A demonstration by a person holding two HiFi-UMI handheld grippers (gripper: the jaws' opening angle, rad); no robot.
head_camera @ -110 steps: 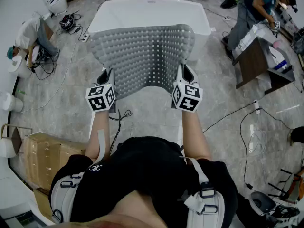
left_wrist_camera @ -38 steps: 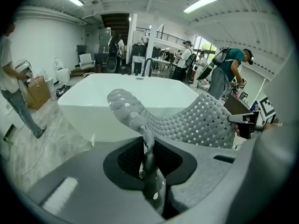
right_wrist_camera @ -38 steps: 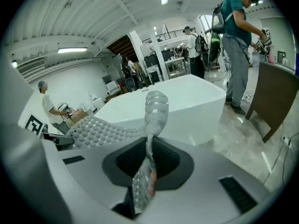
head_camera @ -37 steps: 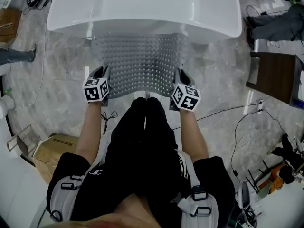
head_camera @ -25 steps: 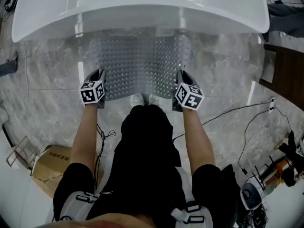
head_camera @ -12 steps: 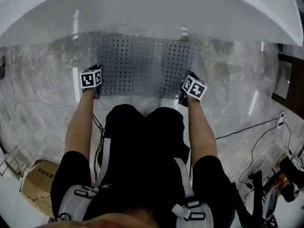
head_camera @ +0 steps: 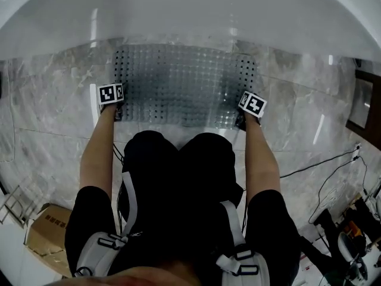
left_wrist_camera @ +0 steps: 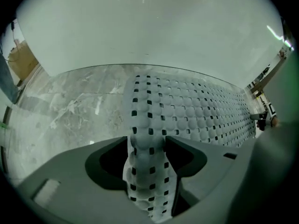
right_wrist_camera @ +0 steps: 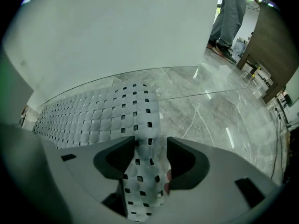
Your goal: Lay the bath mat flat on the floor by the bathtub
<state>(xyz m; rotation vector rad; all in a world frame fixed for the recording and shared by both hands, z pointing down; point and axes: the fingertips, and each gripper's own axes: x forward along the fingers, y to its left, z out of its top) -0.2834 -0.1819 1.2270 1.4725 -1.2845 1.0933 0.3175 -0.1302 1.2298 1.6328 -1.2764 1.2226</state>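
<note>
Bath mat: the bath mat (head_camera: 184, 85) lies spread on the floor (head_camera: 53, 112) in the upper middle of the head view. Its far edge is just beside the bathtub (head_camera: 190, 11).
Near corners: both are pinched into upright folds, not flat.
Left gripper: the left gripper (left_wrist_camera: 145, 153) is at the mat's lower left corner. Its jaws have just been opening and stand wide, with the folded corner loose between them.
Right gripper: the right gripper (right_wrist_camera: 152, 160) is at the lower right corner. Its jaws have also just been opening and stand wide, with the corner fold between them.
Risk 1: a perforated fold may catch on a jaw as the gripper lifts, dragging the mat away from the tub.
Risk 2: pulling 1 gripper out first could skew the mat.
Risk 3: the folds may hold their curl, leaving 2 raised corners.
</note>
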